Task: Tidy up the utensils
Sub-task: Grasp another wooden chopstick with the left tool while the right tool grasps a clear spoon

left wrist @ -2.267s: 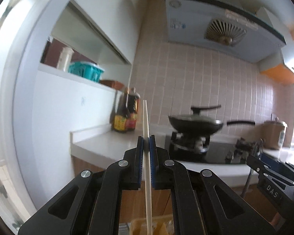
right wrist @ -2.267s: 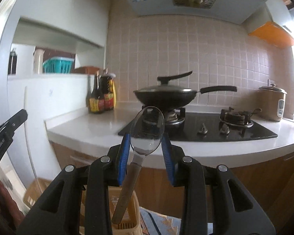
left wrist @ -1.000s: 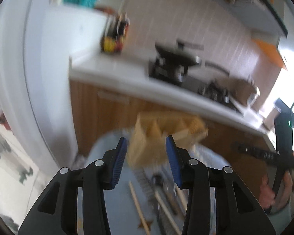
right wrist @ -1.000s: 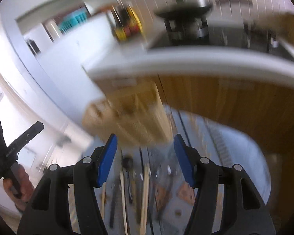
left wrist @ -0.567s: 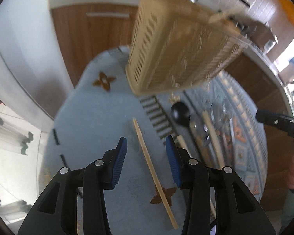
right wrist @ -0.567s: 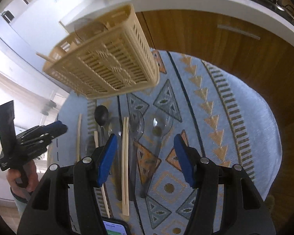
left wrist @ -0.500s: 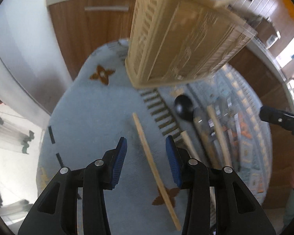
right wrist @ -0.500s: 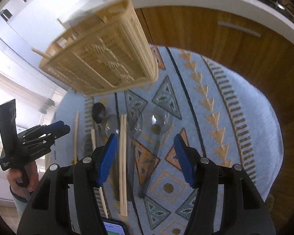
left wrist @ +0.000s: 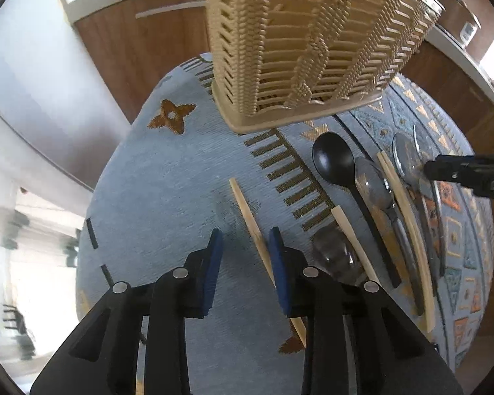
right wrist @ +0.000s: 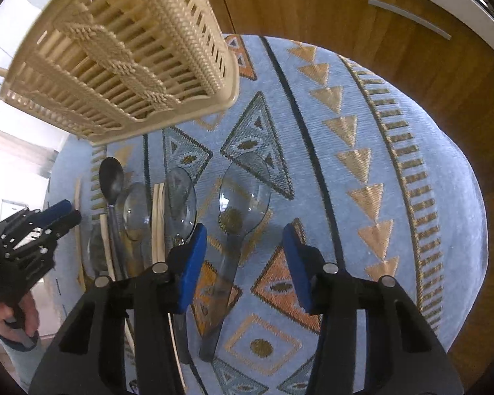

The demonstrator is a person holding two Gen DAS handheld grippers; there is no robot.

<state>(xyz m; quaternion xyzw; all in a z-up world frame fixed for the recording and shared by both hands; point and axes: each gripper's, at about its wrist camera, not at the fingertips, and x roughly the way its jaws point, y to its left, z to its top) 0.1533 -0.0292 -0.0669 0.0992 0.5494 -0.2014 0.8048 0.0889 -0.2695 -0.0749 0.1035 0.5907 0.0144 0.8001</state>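
My left gripper (left wrist: 246,242) spread over single chopstick (left wrist: 251,217); right gripper (right wrist: 245,235) spread over clear spoon (right wrist: 243,194).

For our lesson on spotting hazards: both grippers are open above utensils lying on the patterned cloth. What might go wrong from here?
1. The left gripper straddles a thin wooden chopstick lying flat on the cloth; its fingers may snag fabric.
2. The right gripper hovers over a clear plastic spoon; a neighbouring clear spoon could be nudged.

My matt black gripper (left wrist: 247,250) hangs over a pale wooden chopstick (left wrist: 250,217), a glossy black spoon (left wrist: 336,161), a woven-look plastic basket (left wrist: 299,42) and nubby cloth (left wrist: 168,177).
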